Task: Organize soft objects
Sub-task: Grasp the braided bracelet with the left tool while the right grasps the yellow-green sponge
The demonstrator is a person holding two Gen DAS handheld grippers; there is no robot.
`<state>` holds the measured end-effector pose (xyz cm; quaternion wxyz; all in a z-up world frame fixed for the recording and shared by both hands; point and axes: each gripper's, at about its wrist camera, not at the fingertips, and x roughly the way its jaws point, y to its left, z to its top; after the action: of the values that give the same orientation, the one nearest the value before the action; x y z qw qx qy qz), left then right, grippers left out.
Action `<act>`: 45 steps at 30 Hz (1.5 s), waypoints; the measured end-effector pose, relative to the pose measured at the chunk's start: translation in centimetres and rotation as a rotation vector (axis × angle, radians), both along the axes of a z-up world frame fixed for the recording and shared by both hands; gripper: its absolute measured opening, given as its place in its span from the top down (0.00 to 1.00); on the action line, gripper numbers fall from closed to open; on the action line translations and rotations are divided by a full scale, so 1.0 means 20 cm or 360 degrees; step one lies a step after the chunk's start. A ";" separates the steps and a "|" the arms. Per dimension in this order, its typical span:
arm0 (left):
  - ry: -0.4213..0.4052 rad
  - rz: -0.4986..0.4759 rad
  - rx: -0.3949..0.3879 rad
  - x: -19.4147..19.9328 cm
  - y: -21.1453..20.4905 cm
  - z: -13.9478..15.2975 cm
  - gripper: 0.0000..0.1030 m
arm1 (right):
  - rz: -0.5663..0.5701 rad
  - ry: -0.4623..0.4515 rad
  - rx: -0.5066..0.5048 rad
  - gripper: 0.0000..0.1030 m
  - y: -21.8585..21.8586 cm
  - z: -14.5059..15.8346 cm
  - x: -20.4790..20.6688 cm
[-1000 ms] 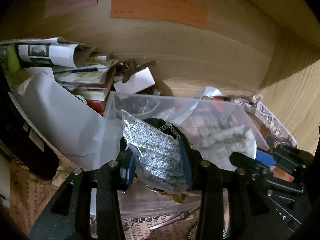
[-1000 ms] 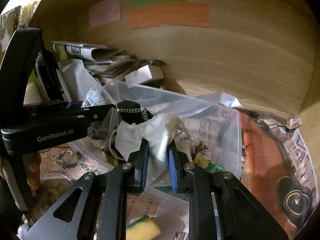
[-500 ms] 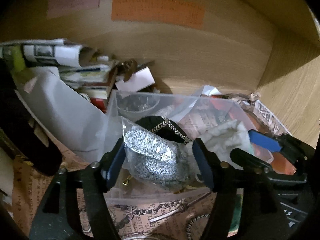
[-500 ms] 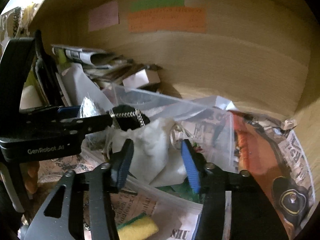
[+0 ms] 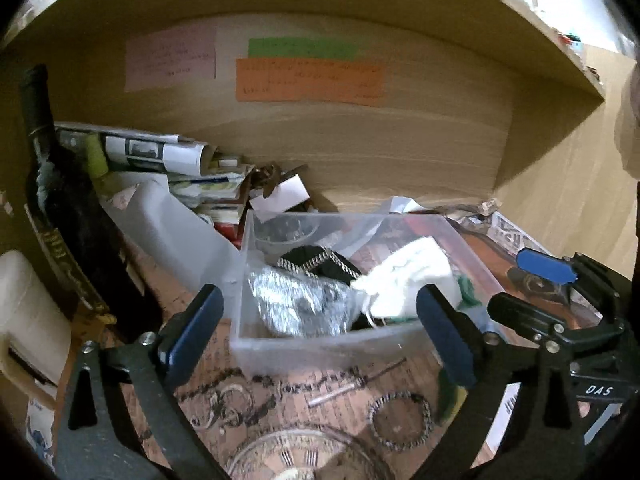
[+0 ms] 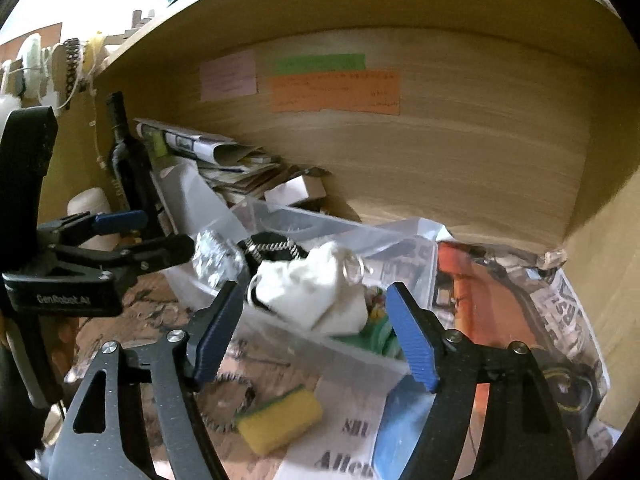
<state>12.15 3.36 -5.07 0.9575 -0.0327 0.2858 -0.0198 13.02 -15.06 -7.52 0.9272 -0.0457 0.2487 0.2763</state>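
Observation:
A clear plastic bin [image 5: 316, 344] stands on the shelf; it also shows in the right wrist view [image 6: 360, 354]. Inside lie a silver speckled pouch [image 5: 296, 304], a white cloth bag [image 5: 408, 280] and a black pouch with a chain [image 5: 316, 260]. The silver pouch [image 6: 212, 258], white bag [image 6: 316, 292] and black pouch [image 6: 272, 246] also show in the right wrist view. My left gripper [image 5: 320, 332] is open and empty just in front of the bin. My right gripper [image 6: 316, 332] is open and empty, just short of the white bag.
A dark bottle [image 5: 68, 216] stands at the left beside a white container [image 5: 24, 312]. Rolled newspapers and books [image 5: 168, 160] pile at the back left. A yellow sponge [image 6: 280, 420] lies on the printed paper. A bracelet [image 5: 400, 420] and a metal pin [image 5: 356, 384] lie in front.
Both grippers opened, letting go of the silver pouch and the white bag, which now lie in the bin. Both grippers pulled back from the bin.

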 end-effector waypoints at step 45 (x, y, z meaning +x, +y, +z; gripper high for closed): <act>0.0518 -0.0264 -0.0009 -0.03 -0.33 -0.52 0.56 | 0.0075 0.0250 0.0052 0.53 -0.16 -0.25 -0.13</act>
<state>11.58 -3.24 -15.48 0.8936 -0.0144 0.4387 -0.0941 10.49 -18.27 -12.58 0.8987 -0.0145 0.3150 0.3047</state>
